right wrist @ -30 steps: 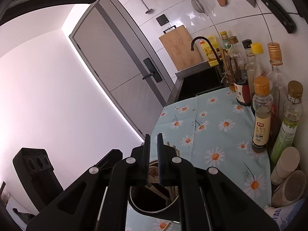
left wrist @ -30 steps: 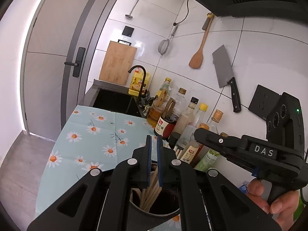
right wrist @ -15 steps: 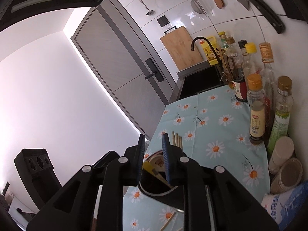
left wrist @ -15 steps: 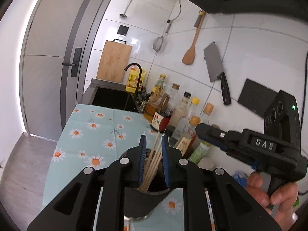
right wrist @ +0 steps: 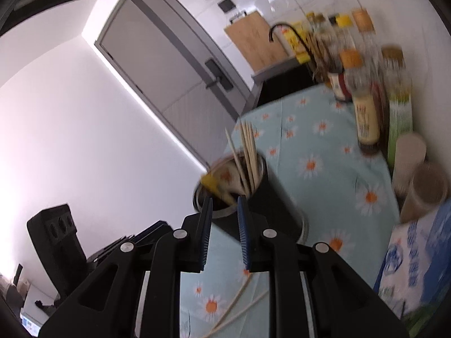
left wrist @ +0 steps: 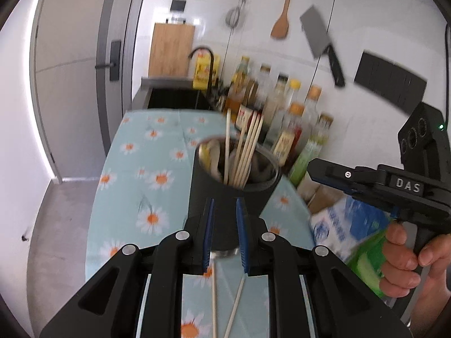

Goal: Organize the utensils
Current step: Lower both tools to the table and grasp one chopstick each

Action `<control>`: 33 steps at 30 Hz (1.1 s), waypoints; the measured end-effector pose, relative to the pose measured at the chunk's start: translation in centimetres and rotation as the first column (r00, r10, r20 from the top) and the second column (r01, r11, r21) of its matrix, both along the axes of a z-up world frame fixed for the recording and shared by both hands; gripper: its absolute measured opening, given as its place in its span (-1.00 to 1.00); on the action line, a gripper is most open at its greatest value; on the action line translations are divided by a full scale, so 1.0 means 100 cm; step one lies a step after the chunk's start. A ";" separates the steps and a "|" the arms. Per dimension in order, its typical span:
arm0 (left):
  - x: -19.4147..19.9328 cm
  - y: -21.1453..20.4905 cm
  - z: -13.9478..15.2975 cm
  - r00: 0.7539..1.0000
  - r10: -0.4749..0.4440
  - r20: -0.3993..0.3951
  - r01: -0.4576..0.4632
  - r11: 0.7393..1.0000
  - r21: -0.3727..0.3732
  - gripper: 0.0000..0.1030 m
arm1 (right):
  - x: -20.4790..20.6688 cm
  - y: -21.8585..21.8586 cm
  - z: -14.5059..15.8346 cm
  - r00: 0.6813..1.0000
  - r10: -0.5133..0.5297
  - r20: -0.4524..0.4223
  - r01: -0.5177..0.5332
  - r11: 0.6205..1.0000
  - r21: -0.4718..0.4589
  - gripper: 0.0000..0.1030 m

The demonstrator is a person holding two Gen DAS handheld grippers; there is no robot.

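A black utensil holder point(left wrist: 225, 194) stands on the daisy tablecloth point(left wrist: 146, 186), with several wooden chopsticks point(left wrist: 245, 152) upright in it. My left gripper point(left wrist: 224, 225) hovers just in front of it, its jaws a little apart with nothing between them. Two loose chopsticks point(left wrist: 214, 295) lie on the cloth under it. My right gripper point(left wrist: 318, 169) is at the right, held by a hand point(left wrist: 406, 256). The right wrist view shows the holder point(right wrist: 267, 211), the chopsticks point(right wrist: 249, 155) and a yellow-handled piece point(right wrist: 210, 181) in it. My right gripper point(right wrist: 224, 219) is open and empty, above the loose chopsticks point(right wrist: 239, 301).
Sauce and oil bottles point(left wrist: 284, 112) line the tiled wall behind the holder, with a black sink point(left wrist: 172, 98) beyond. A blue-and-white packet point(right wrist: 414, 259) and paper cups point(right wrist: 422, 191) sit at the right. A cleaver point(left wrist: 321, 36) and a wooden spatula point(left wrist: 282, 19) hang on the wall.
Both grippers drew back from over the holder and tipped downward. Their jaws went from shut to slightly apart. The loose chopsticks on the cloth came into view.
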State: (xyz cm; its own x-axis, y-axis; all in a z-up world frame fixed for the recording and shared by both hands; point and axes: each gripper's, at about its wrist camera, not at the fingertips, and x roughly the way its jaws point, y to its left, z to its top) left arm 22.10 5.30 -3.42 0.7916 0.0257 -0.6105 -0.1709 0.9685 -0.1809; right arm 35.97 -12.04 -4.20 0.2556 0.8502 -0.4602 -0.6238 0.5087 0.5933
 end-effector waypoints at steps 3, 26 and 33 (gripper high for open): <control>-0.004 -0.001 -0.017 0.998 -0.009 -0.063 0.009 1.000 0.003 -0.70 | -0.008 0.003 -0.019 0.998 0.027 -0.049 -0.028 0.999 -0.028 -0.61; 0.017 -0.012 -0.117 0.853 -0.176 -0.491 0.176 0.983 -0.047 -0.70 | -0.048 0.003 -0.114 0.938 -0.034 -0.345 -0.031 0.983 -0.181 -0.61; 0.033 -0.021 -0.136 0.771 -0.206 -0.603 0.241 0.970 -0.022 -0.70 | -0.056 -0.009 -0.120 0.888 -0.129 -0.442 0.058 0.984 -0.171 -0.56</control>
State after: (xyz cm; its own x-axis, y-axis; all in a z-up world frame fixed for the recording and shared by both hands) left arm 25.39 3.22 -17.02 0.2568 -0.0596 -0.9646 -0.0049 0.9980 -0.0630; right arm 30.36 -12.90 -16.17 0.0664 0.7452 -0.6635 -0.2535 0.6557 0.7112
